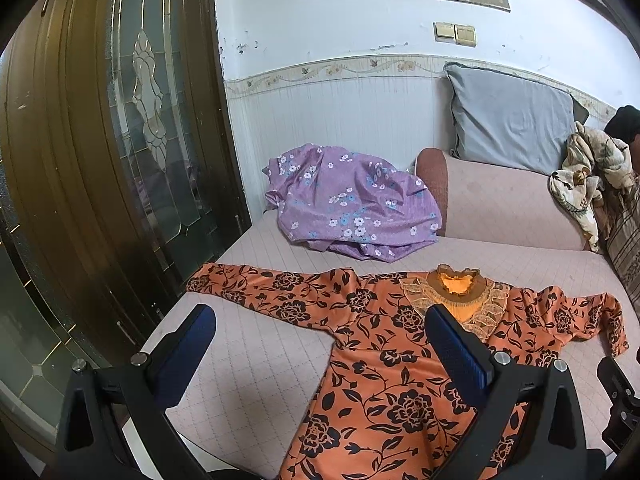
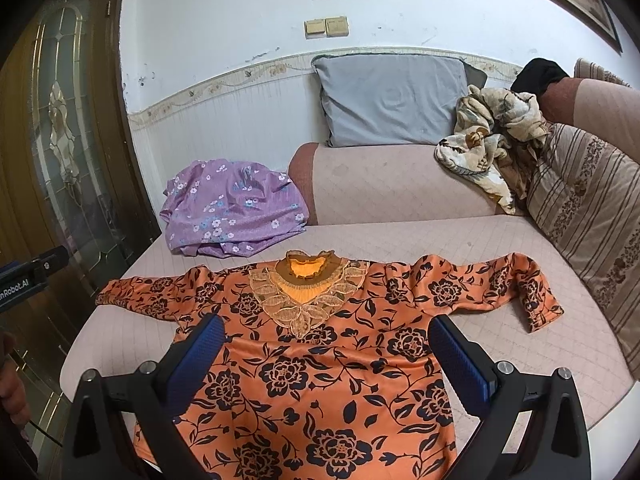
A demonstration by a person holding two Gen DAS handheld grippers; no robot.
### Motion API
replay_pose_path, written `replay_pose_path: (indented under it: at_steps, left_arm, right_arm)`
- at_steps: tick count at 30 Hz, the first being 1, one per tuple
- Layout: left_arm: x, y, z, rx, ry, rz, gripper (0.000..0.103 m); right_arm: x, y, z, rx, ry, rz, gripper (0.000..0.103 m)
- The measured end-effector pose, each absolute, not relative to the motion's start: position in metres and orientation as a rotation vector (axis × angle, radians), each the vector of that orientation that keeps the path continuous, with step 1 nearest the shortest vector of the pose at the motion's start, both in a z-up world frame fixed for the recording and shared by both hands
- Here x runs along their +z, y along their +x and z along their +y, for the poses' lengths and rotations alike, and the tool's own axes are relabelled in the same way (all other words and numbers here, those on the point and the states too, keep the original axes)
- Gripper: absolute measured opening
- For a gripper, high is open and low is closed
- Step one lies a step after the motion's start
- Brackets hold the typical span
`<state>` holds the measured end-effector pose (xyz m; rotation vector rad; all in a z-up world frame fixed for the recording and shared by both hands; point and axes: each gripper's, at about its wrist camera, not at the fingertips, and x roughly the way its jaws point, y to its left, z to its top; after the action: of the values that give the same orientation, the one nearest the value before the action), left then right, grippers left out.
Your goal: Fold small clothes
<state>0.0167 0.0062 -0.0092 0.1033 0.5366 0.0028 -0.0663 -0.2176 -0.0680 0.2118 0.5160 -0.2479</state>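
Observation:
An orange top with black flowers [image 1: 372, 344] lies flat, front up, on the pink quilted seat, both sleeves spread out; it also shows in the right wrist view [image 2: 320, 360]. Its lace collar [image 2: 308, 276] points toward the backrest. My left gripper [image 1: 320, 344] is open and empty, above the top's left side below the left sleeve [image 1: 256, 284]. My right gripper [image 2: 326, 352] is open and empty, above the chest of the top. The right sleeve [image 2: 520, 280] bends down at its cuff.
A crumpled purple flowered garment [image 1: 352, 204] lies at the seat's back left. A grey pillow [image 2: 392, 96] leans on the wall. A beige flowered cloth [image 2: 488, 136] and a striped cushion [image 2: 588, 200] sit at the right. A wooden glass door [image 1: 100, 140] stands left.

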Motion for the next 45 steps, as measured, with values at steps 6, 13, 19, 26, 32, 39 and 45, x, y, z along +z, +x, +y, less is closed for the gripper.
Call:
replay_pose_path:
  at_steps: [6, 13, 19, 26, 32, 39, 45]
  left_arm:
    - [-0.015, 0.023, 0.002, -0.003, 0.110, 0.551, 0.103]
    - [-0.018, 0.026, -0.002, -0.009, 0.113, 0.563, 0.103]
    - [-0.017, 0.023, -0.003, -0.013, 0.117, 0.561, 0.103]
    - [-0.016, 0.018, 0.000, -0.013, 0.110, 0.557, 0.103]
    - [-0.015, 0.018, 0.002, -0.015, 0.110, 0.560, 0.103]
    - [-0.017, 0.019, 0.003, -0.018, 0.111, 0.565, 0.103]
    - [-0.020, 0.024, 0.000, -0.023, 0.117, 0.576, 0.103]
  right_arm:
    - [-0.073, -0.060, -0.221, -0.255, 0.222, 0.531, 0.103]
    - [-0.077, -0.057, -0.225, -0.263, 0.232, 0.543, 0.103]
    - [-0.073, -0.060, -0.226, -0.273, 0.242, 0.538, 0.103]
    - [-0.072, -0.062, -0.223, -0.278, 0.233, 0.536, 0.103]
    - [-0.072, -0.063, -0.222, -0.281, 0.235, 0.539, 0.103]
    - [-0.072, -0.062, -0.220, -0.286, 0.238, 0.542, 0.103]
    - [-0.074, -0.060, -0.220, -0.287, 0.246, 0.542, 0.103]
